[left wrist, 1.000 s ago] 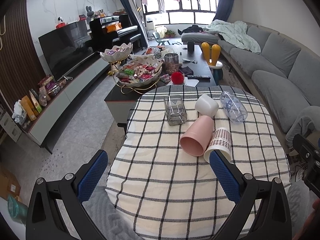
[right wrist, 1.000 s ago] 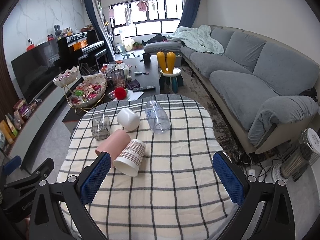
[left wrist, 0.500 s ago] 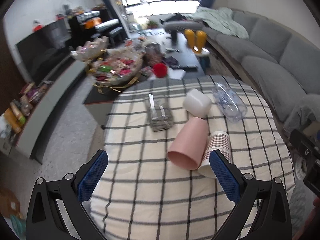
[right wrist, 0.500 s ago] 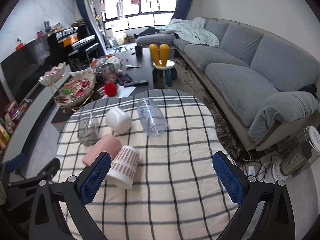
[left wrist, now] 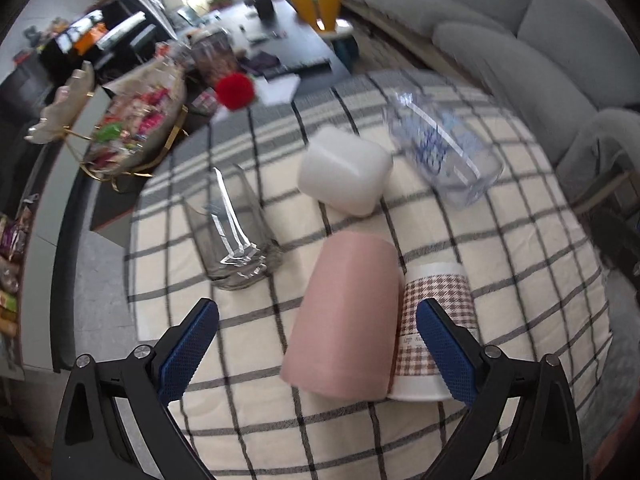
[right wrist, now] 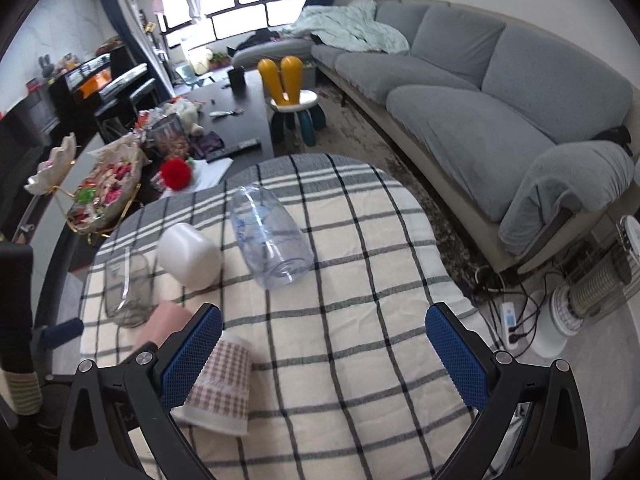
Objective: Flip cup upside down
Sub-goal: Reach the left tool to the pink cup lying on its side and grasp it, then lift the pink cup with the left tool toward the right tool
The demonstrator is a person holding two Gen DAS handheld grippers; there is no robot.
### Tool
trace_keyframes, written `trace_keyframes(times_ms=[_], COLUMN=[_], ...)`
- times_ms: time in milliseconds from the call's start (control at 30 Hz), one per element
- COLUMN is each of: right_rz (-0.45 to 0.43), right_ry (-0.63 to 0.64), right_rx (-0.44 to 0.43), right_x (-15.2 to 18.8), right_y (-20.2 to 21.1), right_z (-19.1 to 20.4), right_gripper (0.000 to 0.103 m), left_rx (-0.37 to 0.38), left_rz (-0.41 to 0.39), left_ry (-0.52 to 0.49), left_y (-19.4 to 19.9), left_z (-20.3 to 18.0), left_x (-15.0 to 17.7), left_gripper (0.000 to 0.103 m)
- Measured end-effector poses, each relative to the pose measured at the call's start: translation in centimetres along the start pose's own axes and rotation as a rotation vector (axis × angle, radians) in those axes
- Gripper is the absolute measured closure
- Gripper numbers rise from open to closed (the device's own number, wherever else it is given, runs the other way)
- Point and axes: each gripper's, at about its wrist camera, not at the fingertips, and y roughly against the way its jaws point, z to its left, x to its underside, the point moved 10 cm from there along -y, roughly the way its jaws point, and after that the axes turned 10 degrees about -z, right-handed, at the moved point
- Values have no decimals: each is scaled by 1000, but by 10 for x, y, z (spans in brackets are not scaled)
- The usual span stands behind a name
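Several cups lie on their sides on a checked tablecloth (left wrist: 340, 440). A pink cup (left wrist: 348, 312) lies between the fingers of my open left gripper (left wrist: 318, 340), just ahead of it, touching a houndstooth paper cup (left wrist: 436, 312). Beyond lie a white cup (left wrist: 344, 170), a clear square glass (left wrist: 232, 232) and a clear printed cup (left wrist: 440, 152). My right gripper (right wrist: 324, 352) is open and empty above the cloth (right wrist: 360, 360). Its left finger overlaps the houndstooth cup (right wrist: 220, 388). The pink cup (right wrist: 164, 324), white cup (right wrist: 188, 256), glass (right wrist: 128, 288) and printed cup (right wrist: 272, 240) show there too.
The table edge drops to the floor on the left (left wrist: 100, 280). A snack basket (left wrist: 132, 128) and a dark coffee table (right wrist: 236, 120) stand behind. A grey sofa (right wrist: 480, 112) runs along the right. A heater (right wrist: 592, 288) and power strip are on the floor.
My left gripper has moved forward and down toward the cups, so the pink cup now lies between its fingers. My right gripper has drifted slightly forward and right.
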Motion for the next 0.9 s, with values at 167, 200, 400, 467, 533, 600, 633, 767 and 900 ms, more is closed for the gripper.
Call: trace_keyframes(times_ms=[167,200,400,467,533,600,633,767,900], right_rz=[35,37,65,70,69,67,66,72,76], right_ry=[-27,-27,-39,-43,-44,-44,-44,-44,-44], right_rx=[-5,-7,-20,-19,-18,-17,-17,-18,-18], right_x=[3,4,12,13,12,12,12,13,14], right_y=[-21,-23,-40,-44,-46,-47,-47,-49,-49], right_z=[0,1,9,10,10,11,11,10,10], right_gripper=[1,1,1,1,1,1,1,1,1], left_rx=[22,26,83,96,114,147,164,162,155], left_rz=[82,89,144,161,171,195,202,193,175], left_ry=[-60,-66,-79,-98,-106,-102,-102,-107,-108], left_y=[-20,-23,-38,-43,-46,-50,-52,-55,-50], left_z=[-2,-3,-6,-10,-15,-19,-21,-22,-23], left_x=[12,14,20,21,22,26,28,29,30], left_gripper=[6,6,9,10,13,22,30,32,32])
